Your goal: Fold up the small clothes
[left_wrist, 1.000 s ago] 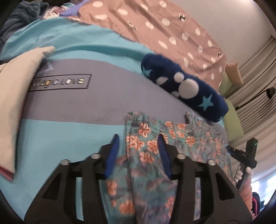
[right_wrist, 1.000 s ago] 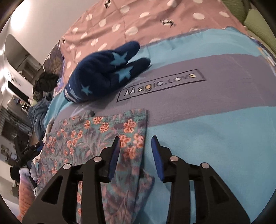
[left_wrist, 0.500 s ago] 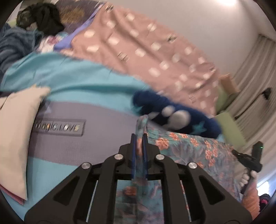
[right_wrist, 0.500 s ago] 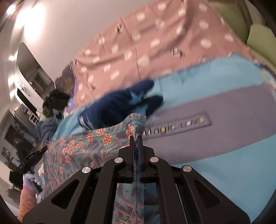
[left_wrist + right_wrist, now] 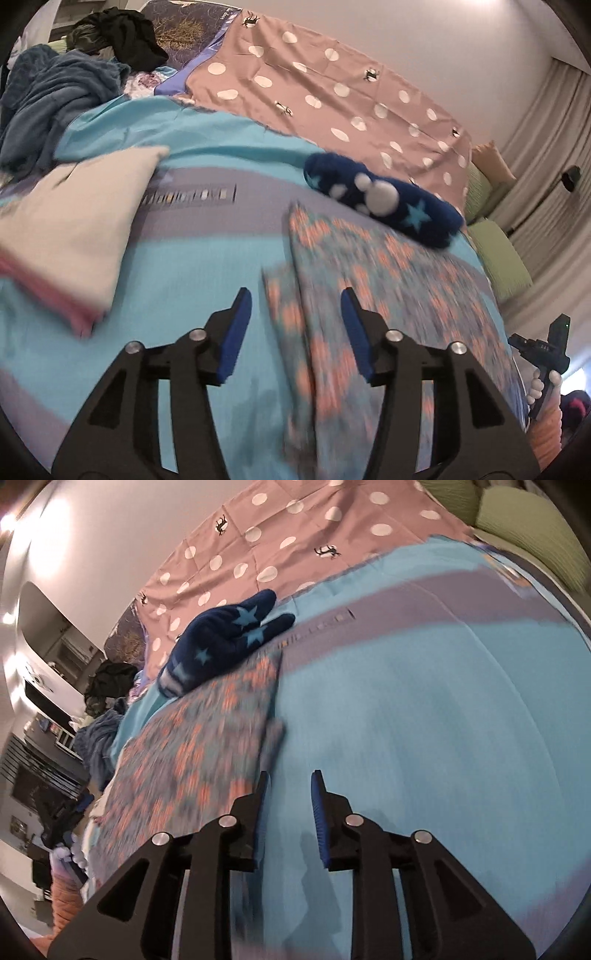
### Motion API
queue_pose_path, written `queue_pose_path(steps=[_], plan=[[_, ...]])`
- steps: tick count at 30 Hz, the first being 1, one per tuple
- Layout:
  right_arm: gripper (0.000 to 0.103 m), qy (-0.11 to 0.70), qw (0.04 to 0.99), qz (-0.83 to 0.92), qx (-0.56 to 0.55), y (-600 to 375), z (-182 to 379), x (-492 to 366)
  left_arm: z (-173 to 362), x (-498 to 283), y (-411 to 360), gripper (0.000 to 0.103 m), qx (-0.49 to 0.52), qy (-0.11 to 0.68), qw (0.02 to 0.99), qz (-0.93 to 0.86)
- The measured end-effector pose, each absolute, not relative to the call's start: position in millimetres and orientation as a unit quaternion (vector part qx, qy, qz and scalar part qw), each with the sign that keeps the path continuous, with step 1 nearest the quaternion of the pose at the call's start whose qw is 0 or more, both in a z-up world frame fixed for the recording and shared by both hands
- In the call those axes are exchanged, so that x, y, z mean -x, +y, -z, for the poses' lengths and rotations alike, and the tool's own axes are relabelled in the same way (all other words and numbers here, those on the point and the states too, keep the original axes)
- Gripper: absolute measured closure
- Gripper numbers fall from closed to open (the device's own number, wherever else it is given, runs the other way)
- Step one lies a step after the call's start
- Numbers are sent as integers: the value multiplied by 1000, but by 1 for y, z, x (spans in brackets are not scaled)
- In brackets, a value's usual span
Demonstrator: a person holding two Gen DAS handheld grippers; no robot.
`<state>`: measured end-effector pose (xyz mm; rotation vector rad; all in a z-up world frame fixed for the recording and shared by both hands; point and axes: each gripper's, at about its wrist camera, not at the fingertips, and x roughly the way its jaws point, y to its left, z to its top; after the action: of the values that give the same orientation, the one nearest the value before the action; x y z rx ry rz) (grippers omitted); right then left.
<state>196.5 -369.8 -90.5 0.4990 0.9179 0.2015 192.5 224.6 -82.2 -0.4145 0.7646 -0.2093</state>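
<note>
Since half a second earlier, both grippers had been released: their pads, then clamped on the shorts, now stood apart with nothing between them, and the shorts had been dropped flat again. The left gripper (image 5: 295,325) was spread wide at the lower centre of its frame, its right pad over the blurred near edge of the floral shorts (image 5: 369,280); whether it touched the cloth could not be told. The right gripper (image 5: 288,805) was opened less far at the bottom centre of its frame, with bare blue sheet (image 5: 424,709) between its pads and the shorts (image 5: 207,731) lying just left of its left pad. The shorts were laid on the sheet (image 5: 192,266) in the middle of each frame, with a fold along the nearer edge. A navy star-patterned sock (image 5: 380,199) was seen at their far edge, touching them in the right view (image 5: 225,638). A cream garment (image 5: 77,229) lay at the left of the left view.
</note>
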Motion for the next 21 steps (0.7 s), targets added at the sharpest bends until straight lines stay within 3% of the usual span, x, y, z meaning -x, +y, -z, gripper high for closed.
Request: queue_pose_path(steps=[6,14,17,21], plan=[[79,445,845,-121,-271,-353,95,-138,95,-105,215,50,237,374,891,98],[78,462,811,-164,-320,-323,112,-132,118,-71,198,44,327,396,847,137],[60,461,801,-162,-346,-317,119,-138,131,-81,191,42,360,405,828,143],[53,444,797,-140,-384,-315,124,-152,144,-105,194,41,402,385,823,116]])
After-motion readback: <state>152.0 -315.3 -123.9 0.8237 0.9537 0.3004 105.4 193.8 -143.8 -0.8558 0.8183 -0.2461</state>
